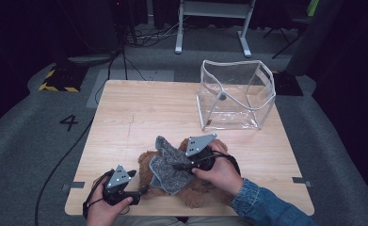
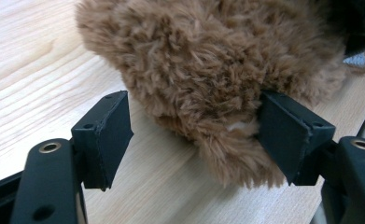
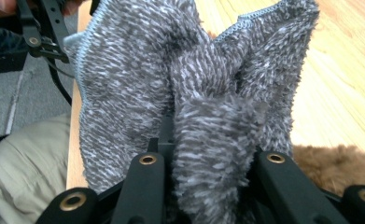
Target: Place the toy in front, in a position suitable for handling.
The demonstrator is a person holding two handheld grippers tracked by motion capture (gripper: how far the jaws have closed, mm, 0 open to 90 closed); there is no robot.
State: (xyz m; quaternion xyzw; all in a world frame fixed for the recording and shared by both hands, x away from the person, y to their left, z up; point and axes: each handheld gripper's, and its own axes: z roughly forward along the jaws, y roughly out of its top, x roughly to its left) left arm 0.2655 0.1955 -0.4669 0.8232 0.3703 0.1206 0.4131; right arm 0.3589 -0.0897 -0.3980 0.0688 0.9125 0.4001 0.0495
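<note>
A brown plush bear (image 1: 198, 194) lies at the table's near edge, with a grey knitted cloth (image 1: 170, 170) draped over it. My right gripper (image 1: 178, 165) is shut on a bunched fold of that cloth (image 3: 138, 70), which rises between its jaws (image 3: 213, 154). Brown fur (image 3: 339, 163) shows beneath it. My left gripper (image 1: 143, 189) sits low at the bear's left side. Its jaws (image 2: 194, 116) stand open around a fuzzy end of the bear (image 2: 208, 60): the right pad touches the fur, the left pad is apart from it.
A clear plastic bag with white piping (image 1: 236, 94) stands open at the back right of the wooden table (image 1: 139, 113). Cables trail over the grey floor on the left. The person's lap is close to the near edge (image 3: 21, 158).
</note>
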